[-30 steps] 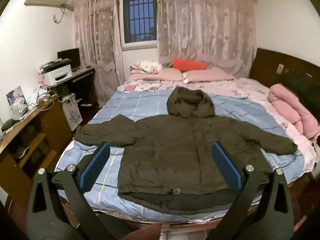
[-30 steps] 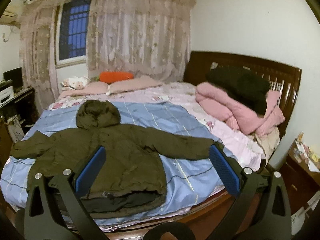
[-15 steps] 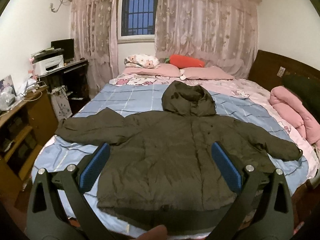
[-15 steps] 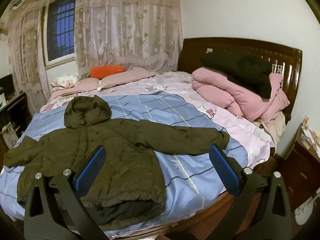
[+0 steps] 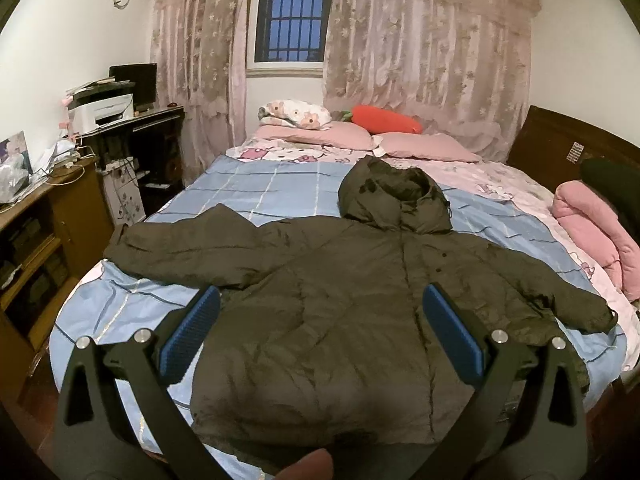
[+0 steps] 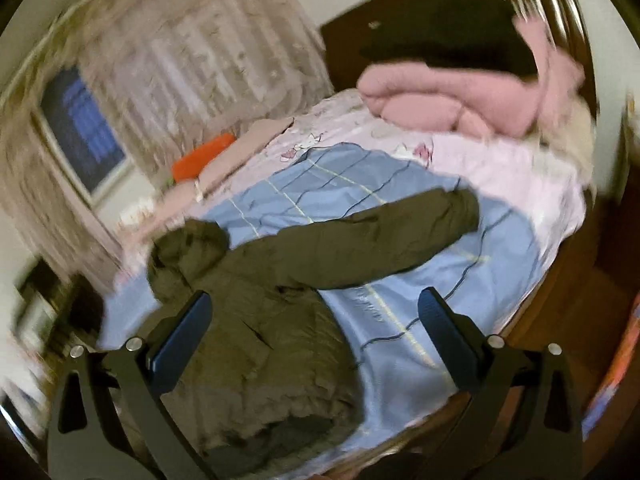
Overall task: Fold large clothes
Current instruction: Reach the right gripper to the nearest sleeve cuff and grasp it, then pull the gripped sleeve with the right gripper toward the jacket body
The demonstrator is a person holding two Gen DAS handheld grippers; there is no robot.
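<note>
A dark olive hooded jacket (image 5: 352, 300) lies flat on the bed, front up, sleeves spread, hood toward the pillows. My left gripper (image 5: 320, 320) is open and empty, above the jacket's lower body. The jacket also shows in the blurred, tilted right wrist view (image 6: 280, 312), its right sleeve (image 6: 384, 240) stretched over the blue sheet. My right gripper (image 6: 316, 324) is open and empty, above the jacket's right side near the armpit.
The bed has a blue checked sheet (image 5: 248, 196), pink pillows (image 5: 320, 136) and an orange cushion (image 5: 384, 120) at the head. Folded pink bedding (image 5: 592, 232) lies at the right. A wooden desk (image 5: 48, 208) and printer (image 5: 102, 110) stand left. The dark headboard (image 6: 460, 8) is at the right.
Both grippers moved forward over the bed toward the jacket. The right gripper has swung and tilted quickly toward the right sleeve, blurring its view. Both stay open.
</note>
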